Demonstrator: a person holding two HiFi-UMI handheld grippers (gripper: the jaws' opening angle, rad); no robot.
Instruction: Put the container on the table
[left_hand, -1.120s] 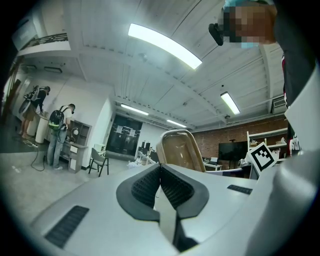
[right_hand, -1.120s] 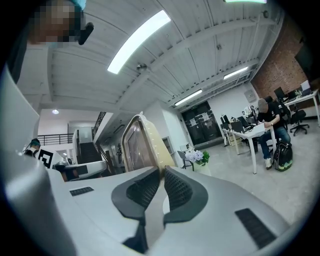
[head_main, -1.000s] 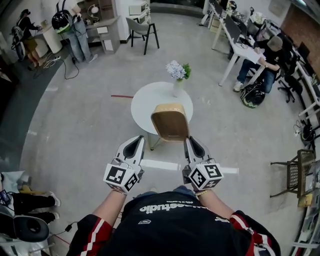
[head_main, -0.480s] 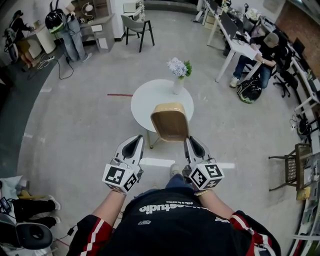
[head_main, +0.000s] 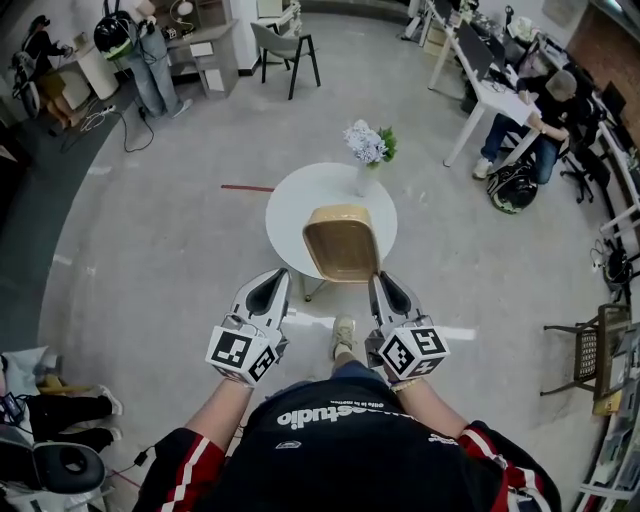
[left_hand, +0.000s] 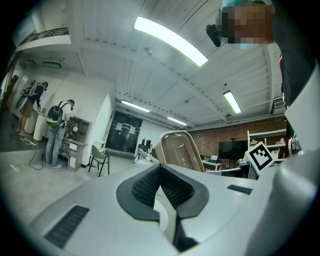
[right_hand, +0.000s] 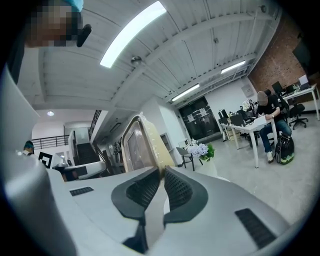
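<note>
A tan, tub-shaped container (head_main: 342, 243) hangs in the air in front of me, its opening facing up toward the head view. My right gripper (head_main: 379, 282) is shut on its near right rim; in the right gripper view the thin rim (right_hand: 161, 175) runs between the pads and the container (right_hand: 140, 142) rises beyond. My left gripper (head_main: 269, 288) is shut and holds nothing, a little left of the container, which shows past its jaws (left_hand: 181, 150). Below the container stands a round white table (head_main: 290, 205).
A vase of pale flowers (head_main: 366, 150) stands on the table's far right side. A red tape mark (head_main: 248, 187) lies on the floor to the table's left. Desks with a seated person (head_main: 545, 110) are at the right, a chair (head_main: 285, 48) at the back.
The table and flowers have drawn closer beneath the container, and my shoe has come into view. Both grippers and the container keep their places relative to me.
</note>
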